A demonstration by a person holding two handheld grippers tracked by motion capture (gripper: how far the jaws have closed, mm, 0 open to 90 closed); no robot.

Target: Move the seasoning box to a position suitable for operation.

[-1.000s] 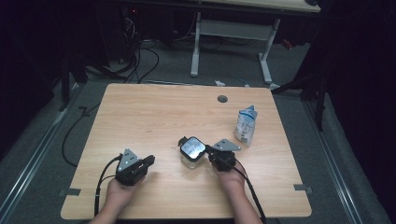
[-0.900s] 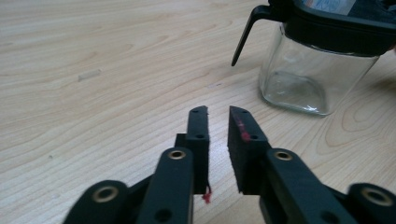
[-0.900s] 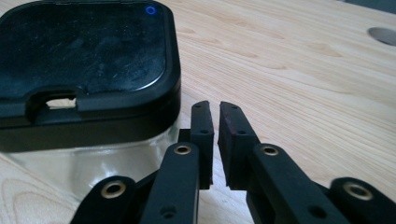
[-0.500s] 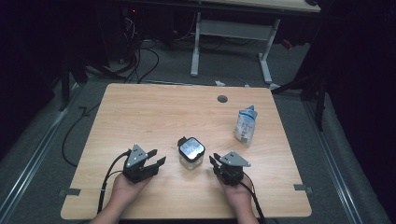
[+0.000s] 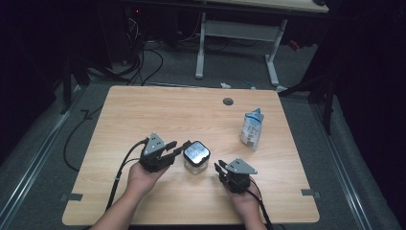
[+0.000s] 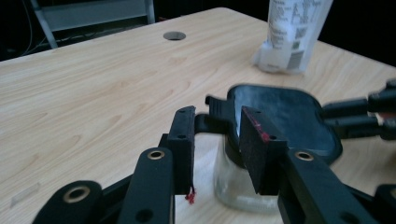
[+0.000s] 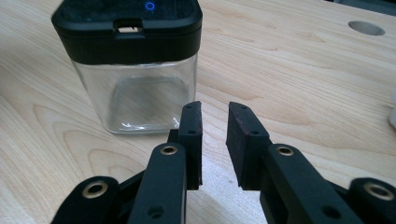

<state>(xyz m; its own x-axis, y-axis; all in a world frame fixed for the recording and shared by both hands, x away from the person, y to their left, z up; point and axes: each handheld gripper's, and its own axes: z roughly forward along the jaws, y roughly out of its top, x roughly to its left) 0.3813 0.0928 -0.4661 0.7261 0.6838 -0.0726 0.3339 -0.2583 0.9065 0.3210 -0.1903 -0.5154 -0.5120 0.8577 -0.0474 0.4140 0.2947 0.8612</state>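
Observation:
A clear square jar with a black lid stands near the table's front middle. My left gripper comes at it from the left, fingertips almost at the lid. In the left gripper view the jaws stand partly open and have just been closing; the lid's small tab sits just beyond the tips, unpressed, and the jar's glass is behind them. My right gripper sits right of the jar, a little apart. Its jaws have opened and hold nothing, with the jar ahead to the left.
A white and blue pouch stands upright at the table's right, also far off in the left gripper view. A round cable hole lies at the table's far side. Cables and a desk frame are on the floor beyond.
The right gripper has let go at the jar's lid, drawn back toward the near right and opened. The left gripper has moved right and up to the jar, opening wide and then narrowing.

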